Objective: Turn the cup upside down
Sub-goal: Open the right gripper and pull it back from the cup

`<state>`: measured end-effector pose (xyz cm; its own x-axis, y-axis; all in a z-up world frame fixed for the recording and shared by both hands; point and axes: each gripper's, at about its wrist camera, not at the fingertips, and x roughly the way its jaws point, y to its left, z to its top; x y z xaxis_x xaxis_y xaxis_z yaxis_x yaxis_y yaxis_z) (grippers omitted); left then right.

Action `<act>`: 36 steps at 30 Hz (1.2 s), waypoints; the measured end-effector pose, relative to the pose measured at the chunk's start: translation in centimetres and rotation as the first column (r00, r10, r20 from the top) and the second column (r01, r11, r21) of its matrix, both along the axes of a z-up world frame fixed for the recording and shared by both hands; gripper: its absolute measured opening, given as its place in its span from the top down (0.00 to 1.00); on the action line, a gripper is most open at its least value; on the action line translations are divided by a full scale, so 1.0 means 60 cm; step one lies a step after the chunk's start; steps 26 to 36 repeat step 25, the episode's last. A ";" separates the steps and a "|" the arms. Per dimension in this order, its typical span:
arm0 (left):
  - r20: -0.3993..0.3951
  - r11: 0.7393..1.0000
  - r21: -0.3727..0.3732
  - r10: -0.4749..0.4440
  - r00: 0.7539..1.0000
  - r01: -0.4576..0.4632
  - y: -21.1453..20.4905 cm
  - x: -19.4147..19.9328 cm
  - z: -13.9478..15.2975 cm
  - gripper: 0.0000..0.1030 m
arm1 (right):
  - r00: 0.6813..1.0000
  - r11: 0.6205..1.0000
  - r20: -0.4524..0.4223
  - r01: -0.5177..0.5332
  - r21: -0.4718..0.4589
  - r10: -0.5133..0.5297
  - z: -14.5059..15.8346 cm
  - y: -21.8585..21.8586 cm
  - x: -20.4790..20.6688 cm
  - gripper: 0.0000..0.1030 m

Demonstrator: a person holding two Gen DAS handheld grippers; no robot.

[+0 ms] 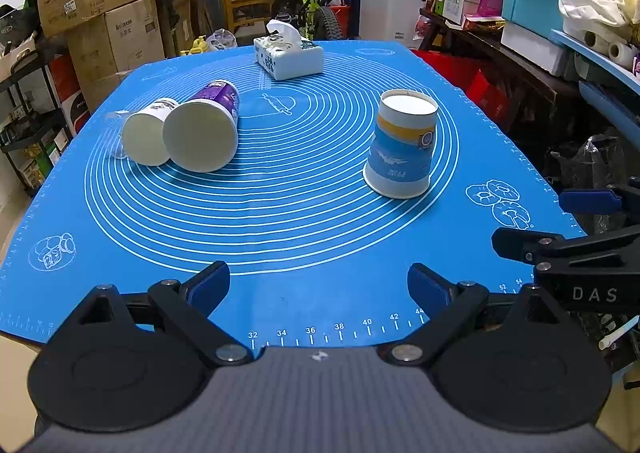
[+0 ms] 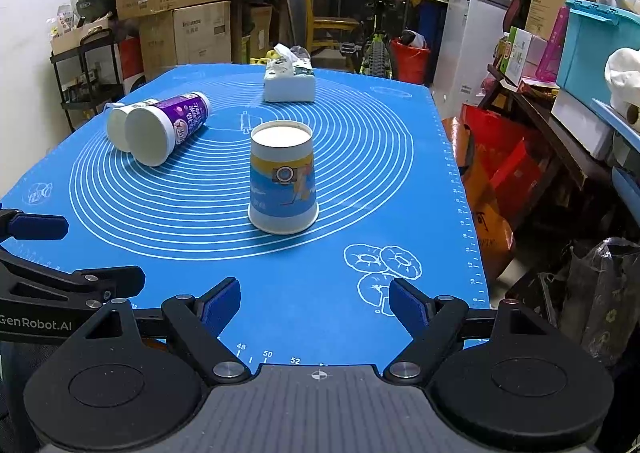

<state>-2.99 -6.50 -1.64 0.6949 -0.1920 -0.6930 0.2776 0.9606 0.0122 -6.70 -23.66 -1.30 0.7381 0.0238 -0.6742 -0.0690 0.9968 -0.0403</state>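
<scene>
Both tongs (image 1: pixel 318 289) (image 2: pixel 315 307) hover spread, level, short of the cup (image 2: pixel 283 177).

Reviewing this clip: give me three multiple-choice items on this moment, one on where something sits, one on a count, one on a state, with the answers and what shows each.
1. Where is the tissue box?
A. At the far end of the blue mat, beyond the cups
B. Between the two lying cups
C. On the floor

2. How many paper cups are on the mat?
A. One
B. Three
C. Five

3. How does the blue and yellow paper cup stand?
A. On its side
B. Mouth up
C. Upside down, mouth on the mat

Answers:
1. A, it sits past the ring pattern at the far edge.
2. B, the purple cup and the white cup lie side by side, and the blue and yellow one stands apart.
3. C, its closed narrow base faces up and the wide rim is down. The left gripper and the right gripper are both open and hold nothing.
</scene>
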 end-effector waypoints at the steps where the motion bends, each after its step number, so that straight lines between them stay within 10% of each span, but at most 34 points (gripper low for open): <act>1: 0.000 1.000 0.000 0.000 1.000 0.000 0.000 0.000 0.000 0.08 | 1.000 1.000 -0.001 0.001 0.000 -0.001 0.000 0.000 0.000 0.19; 36: 0.005 1.000 0.010 -0.004 1.000 0.004 -0.003 -0.003 -0.002 0.08 | 1.000 1.000 -0.009 -0.003 0.002 0.003 -0.007 -0.001 0.002 0.19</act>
